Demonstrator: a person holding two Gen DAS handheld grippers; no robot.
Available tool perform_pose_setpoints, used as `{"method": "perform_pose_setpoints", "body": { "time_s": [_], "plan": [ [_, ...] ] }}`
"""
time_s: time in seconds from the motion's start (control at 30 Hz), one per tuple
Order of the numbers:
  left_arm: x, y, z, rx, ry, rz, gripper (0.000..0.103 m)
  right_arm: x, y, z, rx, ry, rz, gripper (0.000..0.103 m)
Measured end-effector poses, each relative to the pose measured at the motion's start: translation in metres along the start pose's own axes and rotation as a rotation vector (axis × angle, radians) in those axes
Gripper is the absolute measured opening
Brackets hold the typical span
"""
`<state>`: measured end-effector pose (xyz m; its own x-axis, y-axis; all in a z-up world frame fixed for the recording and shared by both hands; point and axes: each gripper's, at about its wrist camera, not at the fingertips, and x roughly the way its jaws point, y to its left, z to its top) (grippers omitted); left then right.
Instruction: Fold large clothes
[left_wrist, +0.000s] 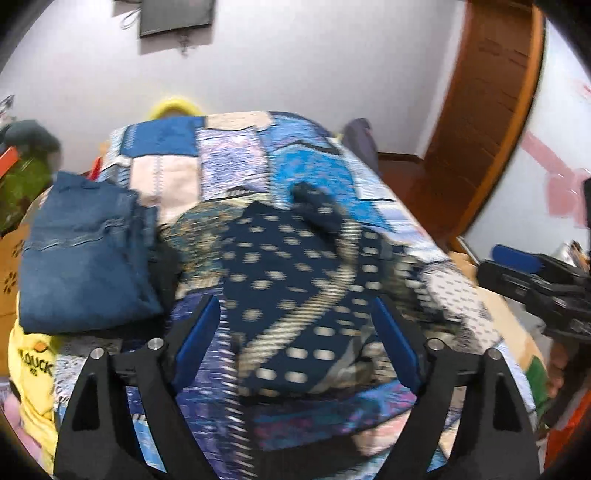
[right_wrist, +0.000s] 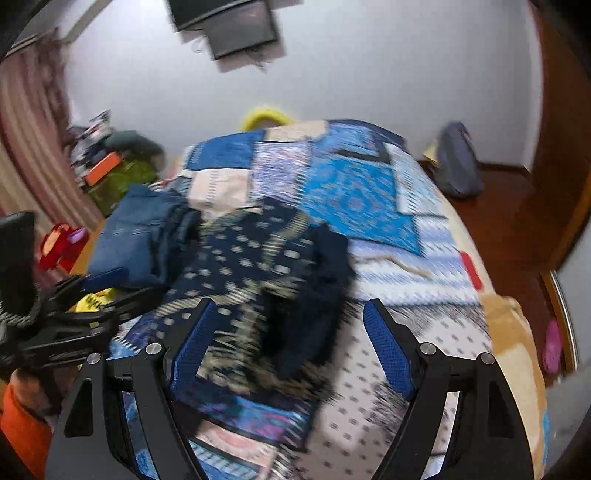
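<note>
dotted navy garment (left_wrist: 295, 266) under both wide, empty hand-held grippers (left_wrist: 297, 345) (right_wrist: 290, 341); grey bag (right_wrist: 460, 166) clear only in right view.

Bed under a patchwork quilt (left_wrist: 236, 155) in blue, white and pink squares; yellow ring-shaped object (right_wrist: 264, 114) behind its far edge; dark flat screen (right_wrist: 236, 33) on the white wall; wooden door (left_wrist: 484, 110) at right; grey bag (right_wrist: 460, 162) on the brown floor; orange box (right_wrist: 103, 168) on green clutter at left; striped pink curtain (right_wrist: 26, 147).
</note>
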<state>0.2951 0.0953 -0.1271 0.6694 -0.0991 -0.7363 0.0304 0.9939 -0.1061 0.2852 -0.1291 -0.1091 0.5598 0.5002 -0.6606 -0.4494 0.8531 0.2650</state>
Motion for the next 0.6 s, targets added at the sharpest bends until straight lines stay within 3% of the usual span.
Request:
{"method": "perform_pose_setpoints", "body": {
  "time_s": [0.17,0.3,0.37,0.47,0.6],
  "plan": [
    [0.049,0.028,-0.016,-0.046,0.147,0.003,0.084,0.041,0.026,-0.005,-0.121,0.054,-0.030,0.078],
    [0.084,0.032,-0.044,-0.108,0.236,-0.095,0.085,0.070,0.000,-0.015,-0.113,0.135,-0.137,0.078],
    [0.087,0.031,-0.051,-0.117,0.227,-0.100,0.085,0.078,-0.027,-0.022,-0.047,0.174,-0.157,0.078],
    [0.089,0.033,-0.056,-0.140,0.216,-0.126,0.085,0.091,-0.069,-0.044,0.080,0.261,-0.091,0.078],
    [0.091,0.024,-0.064,-0.120,0.231,-0.125,0.085,0.089,-0.087,-0.067,0.119,0.301,-0.088,0.078]
  ]
}}
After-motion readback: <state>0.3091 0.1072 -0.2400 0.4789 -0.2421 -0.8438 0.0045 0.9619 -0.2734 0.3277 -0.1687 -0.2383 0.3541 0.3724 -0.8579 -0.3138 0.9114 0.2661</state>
